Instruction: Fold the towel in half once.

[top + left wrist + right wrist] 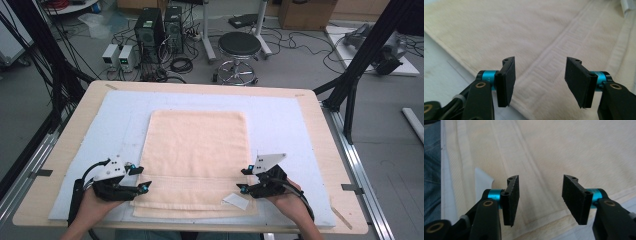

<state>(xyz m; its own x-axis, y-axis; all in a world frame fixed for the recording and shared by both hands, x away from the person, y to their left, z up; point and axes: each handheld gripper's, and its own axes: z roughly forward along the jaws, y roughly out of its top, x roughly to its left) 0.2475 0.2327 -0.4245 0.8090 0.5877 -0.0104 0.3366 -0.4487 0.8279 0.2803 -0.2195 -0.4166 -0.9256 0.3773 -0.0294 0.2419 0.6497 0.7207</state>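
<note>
Tongs (141, 178) (243, 179) agape over towel (197, 145); tag (235, 201) blank.

We cannot read the white label (235, 201) on the towel (197, 150) (too small), and the desk (320, 125) hides the person's legs below its near edge.

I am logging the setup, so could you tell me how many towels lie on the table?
1: a cream towel lies flat mid-table on the pale mat. Its near edge looks doubled, so hidden layers are possible.
</note>
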